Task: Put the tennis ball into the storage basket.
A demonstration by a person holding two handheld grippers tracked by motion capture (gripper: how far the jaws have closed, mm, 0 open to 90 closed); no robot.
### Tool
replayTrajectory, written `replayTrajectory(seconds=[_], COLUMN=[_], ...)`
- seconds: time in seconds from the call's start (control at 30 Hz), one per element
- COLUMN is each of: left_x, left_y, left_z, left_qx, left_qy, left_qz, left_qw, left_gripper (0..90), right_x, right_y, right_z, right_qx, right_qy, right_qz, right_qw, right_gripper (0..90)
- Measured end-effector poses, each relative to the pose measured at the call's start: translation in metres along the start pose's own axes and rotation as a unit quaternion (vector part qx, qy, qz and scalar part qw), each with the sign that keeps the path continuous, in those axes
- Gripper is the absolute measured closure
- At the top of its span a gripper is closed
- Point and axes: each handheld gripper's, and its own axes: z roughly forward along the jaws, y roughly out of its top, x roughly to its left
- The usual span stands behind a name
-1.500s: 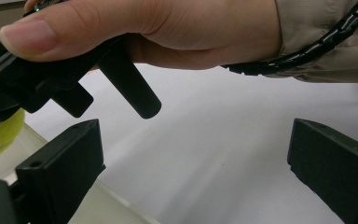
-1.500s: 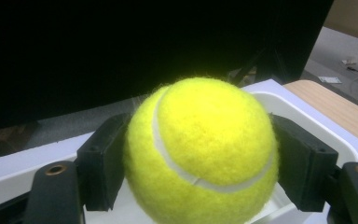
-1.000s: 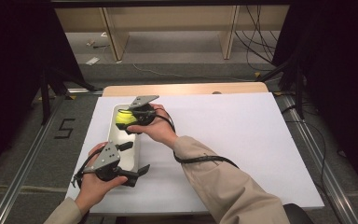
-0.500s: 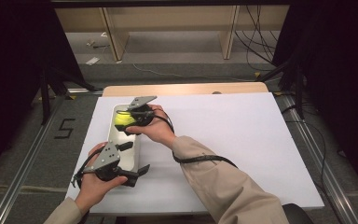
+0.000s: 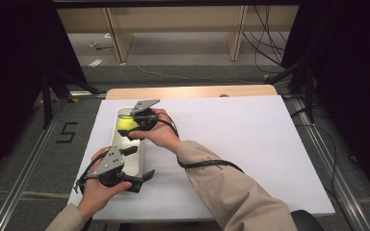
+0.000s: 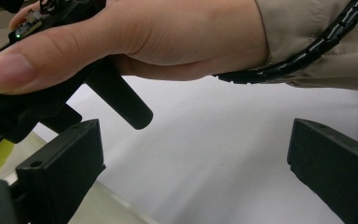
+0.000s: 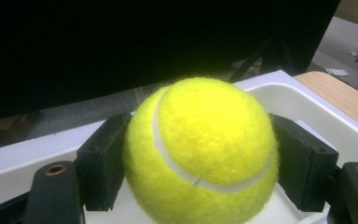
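Table [image 5: 279, 144]: broad white rectangular top with a light wooden edge along its far side, standing on a grey floor between metal rails. The work sits at its left part.

Tray [image 5: 134, 161]: long, narrow white plastic tray with raised walls and rounded corners, lying lengthwise on the left part of the table, its far end under the right gripper and its near end beside the left gripper. In the right gripper view its white wall [image 7: 307, 100] rises behind and around the ball.

Right gripper [image 5: 131, 126]: black two-jaw hand tool with a grey three-cornered plate on top and a black ribbed cable trailing along a beige sleeve. It is carried over the far end of the tray, the forearm crossing the table from the lower right. Both jaws press against opposite sides of the ball, clamped tight on it.

Left gripper [image 5: 142, 163]: matching black tool with grey plate, held at the near left of the table, just beside the near end of the tray. In the left gripper view its jaws stand wide apart with bare white table between them; it holds nothing.

Ball [image 7: 200, 154]: bright yellow felt tennis ball with a white curved seam, gripped between the right gripper's jaws above the far end of the tray [image 5: 124, 125].
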Motion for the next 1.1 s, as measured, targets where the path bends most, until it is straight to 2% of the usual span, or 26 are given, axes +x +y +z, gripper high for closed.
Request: replayTrajectory(seconds=[1.1], left_x=[-0.0001], left_y=[-0.0001], left_z=[0.0002], left_qx=[0.0], left_qy=[-0.001], left_qz=[0.0], left_qw=[1.0], left_gripper=[3.5], right_x=[-0.0006], right_y=[-0.0028], right_z=[0.0068], right_qx=[0.014], right_qy=[0.004], right_qz=[0.001], right_qw=[0.9999], right_gripper=[27.1])
